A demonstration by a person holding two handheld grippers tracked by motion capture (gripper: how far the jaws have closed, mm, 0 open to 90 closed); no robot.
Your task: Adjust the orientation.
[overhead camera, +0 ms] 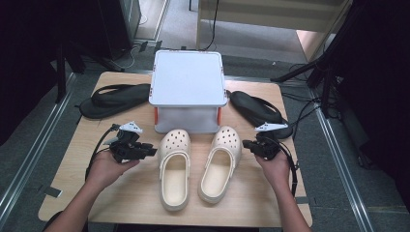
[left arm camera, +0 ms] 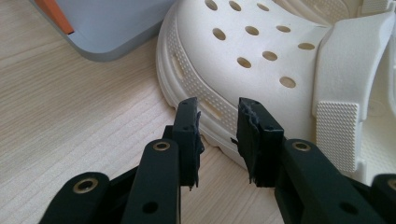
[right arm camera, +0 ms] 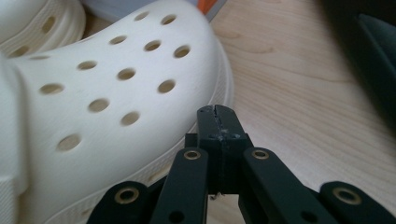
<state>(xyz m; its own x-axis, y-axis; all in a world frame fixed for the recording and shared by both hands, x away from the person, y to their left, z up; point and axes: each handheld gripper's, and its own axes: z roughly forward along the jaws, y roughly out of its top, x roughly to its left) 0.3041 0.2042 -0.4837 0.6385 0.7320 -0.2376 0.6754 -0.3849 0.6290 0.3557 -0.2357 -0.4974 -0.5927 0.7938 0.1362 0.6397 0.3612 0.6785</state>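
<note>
Two cream perforated clogs lie side by side, toes pointing away from me, on the wooden table (overhead camera: 125, 193): the left clog (overhead camera: 175, 169) and the right clog (overhead camera: 221, 162). My left gripper (overhead camera: 153, 151) is level at the left clog's outer side. In the left gripper view the left gripper (left arm camera: 218, 135) is open, its tips just short of the left clog (left arm camera: 261, 51) at its sole rim, and nothing is pinched. My right gripper (overhead camera: 244, 143) points at the right clog's outer side. The right gripper (right arm camera: 217, 112) is shut with nothing in it, close beside the right clog (right arm camera: 107, 93).
A grey-white box (overhead camera: 187, 82) with orange trim stands just behind the clogs' toes. One black flip-flop (overhead camera: 113, 99) lies at the back left and another black flip-flop (overhead camera: 256, 108) at the back right, near my right hand. Bare wood lies in front of the clogs.
</note>
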